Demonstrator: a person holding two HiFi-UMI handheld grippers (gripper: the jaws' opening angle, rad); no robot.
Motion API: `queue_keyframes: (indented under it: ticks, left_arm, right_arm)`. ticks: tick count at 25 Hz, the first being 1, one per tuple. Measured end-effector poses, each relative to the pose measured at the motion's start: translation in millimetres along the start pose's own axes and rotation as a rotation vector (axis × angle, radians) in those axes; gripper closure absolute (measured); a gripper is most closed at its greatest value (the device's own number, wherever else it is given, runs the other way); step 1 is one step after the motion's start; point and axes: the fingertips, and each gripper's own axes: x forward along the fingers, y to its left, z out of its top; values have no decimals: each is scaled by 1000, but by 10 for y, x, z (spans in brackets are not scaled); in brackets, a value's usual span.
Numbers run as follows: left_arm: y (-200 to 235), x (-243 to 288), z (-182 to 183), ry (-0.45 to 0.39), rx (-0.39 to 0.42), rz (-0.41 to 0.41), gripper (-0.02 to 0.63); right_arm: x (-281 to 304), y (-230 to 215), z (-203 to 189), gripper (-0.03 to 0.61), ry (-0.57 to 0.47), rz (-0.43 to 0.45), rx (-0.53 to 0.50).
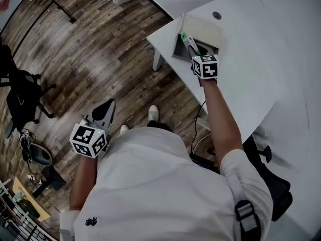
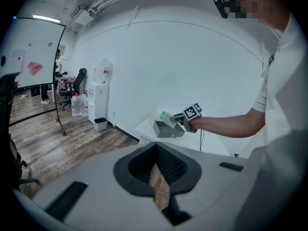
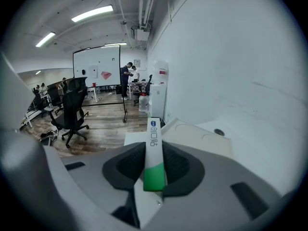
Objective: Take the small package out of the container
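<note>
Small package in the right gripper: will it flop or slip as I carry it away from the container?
Probably fairly stiff: the small package stands straight past the right gripper without drooping. Likely light, being thin and narrow. Its smooth-looking wrap could slip, so move steadily above the container.

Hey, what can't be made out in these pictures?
- Inside of the container: in the head view, the right gripper and the small package cover it.
- Print on the small package: right gripper view, too small to read.
- The container's contents: left gripper view, too distant.
</note>
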Motion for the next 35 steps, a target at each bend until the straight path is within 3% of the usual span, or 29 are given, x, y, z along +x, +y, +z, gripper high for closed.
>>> queue_keyframes:
  ticks: [6, 14, 30, 35]
  left_arm:
    - [50, -207, -69, -24, 28, -46, 606]
    - [122, -541, -227, -35, 61, -90, 607]
    - [80, -1152, -673, -40, 123, -188, 607]
    - [76, -1257, -803, -10, 141, -212, 607]
  right_arm:
    - [-380, 248, 115, 485, -29, -31, -1]
    - [-859, 711, -20, 486, -23, -53, 12]
    - [-1830, 2132, -359, 486, -53, -17, 40]
    - [-2078, 2584, -439, 486, -81, 19, 104]
